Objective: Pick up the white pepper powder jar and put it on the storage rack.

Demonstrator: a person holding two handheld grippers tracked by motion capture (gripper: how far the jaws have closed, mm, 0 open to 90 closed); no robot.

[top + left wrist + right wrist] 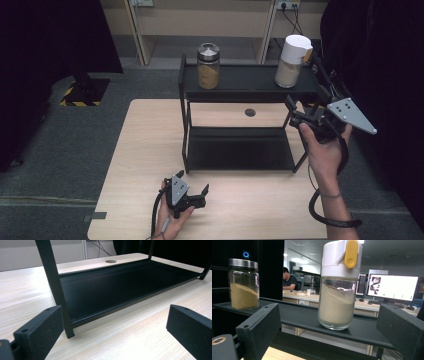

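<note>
Table [150, 150] carries a black two-tier rack [240, 85]; top shelf has a steel-lid jar [208, 66] at left and the white-capped shaker jar [292, 61] near the right end. Right gripper [295, 114] sits just off the rack's right front, below shelf level, jaws wide apart, nothing between them. In the right gripper view the shaker jar [338, 290] is centred ahead of the jaws, beyond the tips, no contact, standing upright near the shelf's front edge. Left gripper [200, 196] rests low on the table in front of the rack, jaws apart and empty, rack leg [53, 285] just ahead of its left jaw. Risks, my read: jaws come in from below, so a tip could catch the shelf lip and jolt the rack; the jar is tall and glass, so one jaw landing first could tip it or push it back. A grip up on the tapered cap could slip, so better to go for the glass body.
</note>
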